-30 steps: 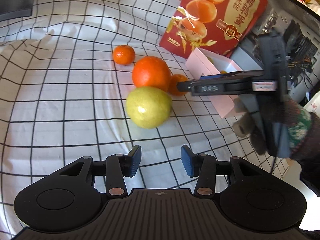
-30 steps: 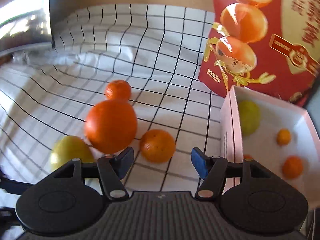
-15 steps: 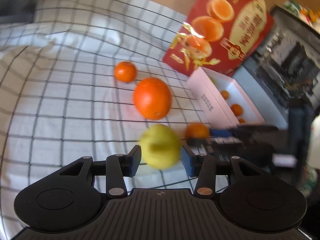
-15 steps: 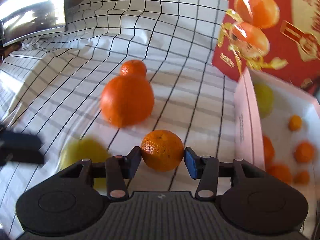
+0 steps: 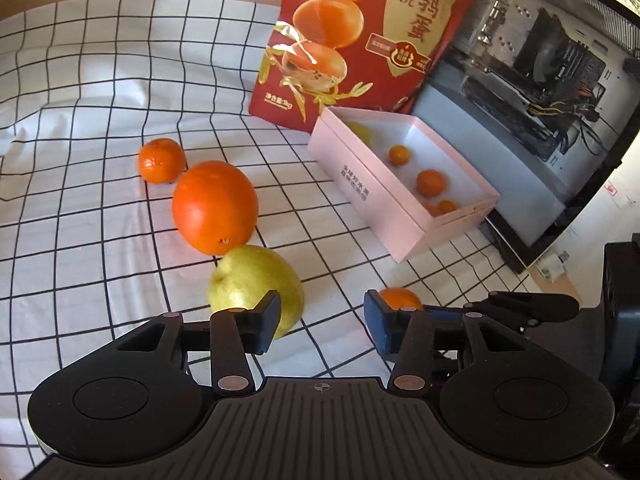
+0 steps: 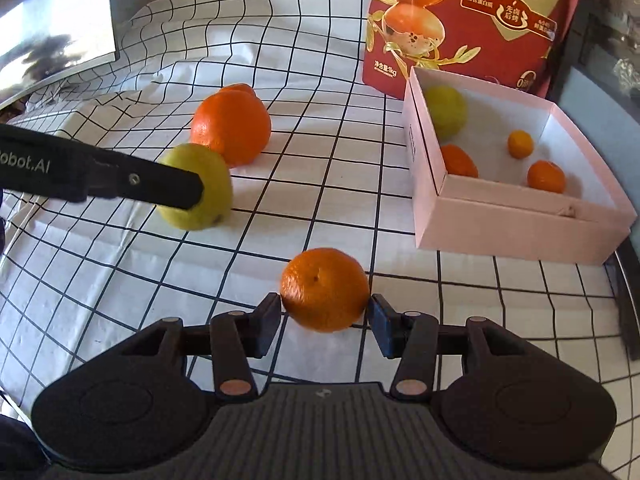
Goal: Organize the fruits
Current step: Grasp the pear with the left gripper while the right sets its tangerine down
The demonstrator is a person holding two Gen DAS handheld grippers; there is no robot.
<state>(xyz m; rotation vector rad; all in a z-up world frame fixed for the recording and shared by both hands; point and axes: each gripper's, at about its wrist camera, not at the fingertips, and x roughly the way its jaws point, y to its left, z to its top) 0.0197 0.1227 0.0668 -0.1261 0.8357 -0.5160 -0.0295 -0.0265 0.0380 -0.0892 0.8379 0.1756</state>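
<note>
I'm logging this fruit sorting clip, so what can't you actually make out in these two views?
- Small mandarin: right wrist view, mostly behind the big orange.
- Held mandarin: left wrist view, mostly behind the left gripper fingers.
- Pink box: its near wall hides some fruit in both views.
- Pear: right wrist view, partly covered by the left gripper finger.

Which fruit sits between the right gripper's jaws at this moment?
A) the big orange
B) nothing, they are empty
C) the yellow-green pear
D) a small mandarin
D: in the right wrist view a small mandarin sits between the jaws of the right gripper, both pads against its sides, while the yellow-green pear and the big orange lie farther off on the checked cloth.
</note>
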